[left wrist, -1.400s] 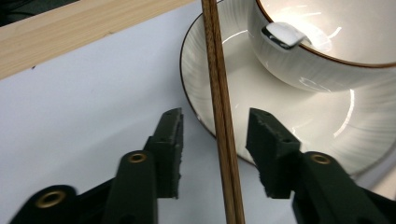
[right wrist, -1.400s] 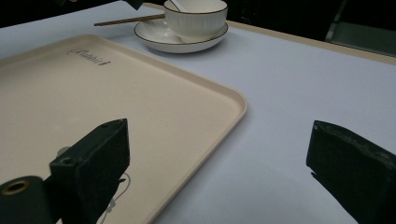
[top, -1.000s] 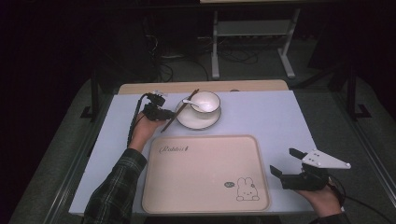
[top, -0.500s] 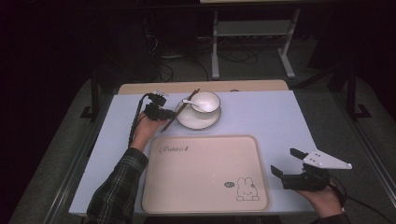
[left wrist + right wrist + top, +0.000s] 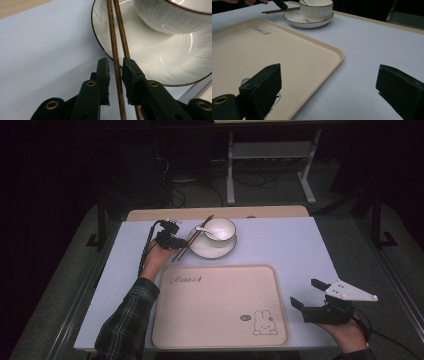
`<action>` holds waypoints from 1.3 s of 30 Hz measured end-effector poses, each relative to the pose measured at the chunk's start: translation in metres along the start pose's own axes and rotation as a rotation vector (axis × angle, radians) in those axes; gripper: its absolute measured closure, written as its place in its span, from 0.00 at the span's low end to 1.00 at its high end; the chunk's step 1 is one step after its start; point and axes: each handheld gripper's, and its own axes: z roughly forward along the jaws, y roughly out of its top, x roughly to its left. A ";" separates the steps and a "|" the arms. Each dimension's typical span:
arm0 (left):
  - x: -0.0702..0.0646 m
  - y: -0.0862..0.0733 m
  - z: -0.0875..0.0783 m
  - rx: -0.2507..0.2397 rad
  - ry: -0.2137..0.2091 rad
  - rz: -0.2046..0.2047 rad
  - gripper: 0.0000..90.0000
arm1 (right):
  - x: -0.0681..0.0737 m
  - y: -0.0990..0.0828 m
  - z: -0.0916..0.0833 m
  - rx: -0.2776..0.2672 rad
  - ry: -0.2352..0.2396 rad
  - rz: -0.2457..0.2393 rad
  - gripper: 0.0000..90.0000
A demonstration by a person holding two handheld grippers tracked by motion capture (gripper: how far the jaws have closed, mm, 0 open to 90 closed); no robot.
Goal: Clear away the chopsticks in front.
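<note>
**Two chopsticks between your left jaws, not lifted yet**

In the high view, your left gripper (image 5: 176, 241) sat at the near end of the chopsticks (image 5: 192, 239). The sticks leaned on the rim of the white plate (image 5: 199, 251), with the bowl (image 5: 220, 231) and its spoon (image 5: 202, 228) on that plate. The big tray (image 5: 220, 307) lay bare. Your right gripper (image 5: 307, 295) waited beside the tray's right edge with its jaws wide apart. The table (image 5: 280, 245) had a pale blue top, and the room behind it was dark, with a metal stand on the floor.

In the left gripper view, the jaws had just been closing, with the chopsticks (image 5: 117, 60) between them. A small gap showed on each side, so I think the pads were not squeezing yet. The sticks were on the plate (image 5: 160, 65).

In the right gripper view, the black jaws stood far apart over the table (image 5: 362, 45), with nothing between them. The tray (image 5: 287, 50) lay in front, and the bowl (image 5: 315, 8) stood far off.

I think the job had just begun. You had to pinch, lift and move the sticks.
</note>
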 end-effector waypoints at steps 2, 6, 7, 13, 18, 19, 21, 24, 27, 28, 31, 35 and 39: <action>0.000 0.000 0.001 0.003 -0.001 -0.002 0.85 | 0.000 0.000 0.000 0.000 0.000 0.001 0.06; 0.000 -0.002 0.003 0.021 0.002 -0.013 0.87 | 0.000 0.000 0.000 0.001 0.001 0.000 0.06; 0.000 -0.002 0.004 0.025 0.004 -0.014 0.87 | 0.000 0.000 0.000 0.001 0.001 0.000 0.06; -0.001 -0.003 0.005 0.029 0.021 -0.017 0.94 | 0.000 0.000 0.000 0.000 0.000 0.001 0.06; 0.002 -0.004 0.000 0.006 0.042 -0.030 0.95 | 0.000 0.000 0.000 -0.001 0.000 0.000 0.06; 0.003 -0.004 -0.003 -0.002 0.042 -0.036 0.95 | 0.000 0.000 0.000 -0.001 0.000 0.000 0.06; 0.005 -0.006 -0.008 -0.008 0.034 -0.044 0.95 | 0.000 0.000 0.000 -0.002 -0.001 0.000 0.06; 0.008 -0.010 -0.018 -0.020 0.025 -0.040 0.95 | 0.000 0.000 -0.001 -0.002 -0.002 0.000 0.06; 0.010 -0.018 -0.029 -0.020 0.022 -0.048 0.95 | 0.000 0.000 -0.001 -0.003 -0.004 0.001 0.06; 0.011 -0.021 -0.032 -0.015 0.020 -0.050 0.95 | 0.000 0.000 -0.001 -0.002 -0.004 0.000 0.06; 0.013 -0.031 -0.042 -0.008 0.017 -0.056 0.95 | 0.000 0.000 0.000 -0.001 -0.004 -0.001 0.06; 0.016 -0.046 -0.055 -0.009 0.017 -0.057 0.95 | 0.001 0.000 0.001 0.003 -0.002 -0.005 0.06; 0.015 -0.061 -0.068 -0.008 0.017 -0.054 0.95 | 0.001 0.000 0.001 0.003 -0.003 -0.004 0.06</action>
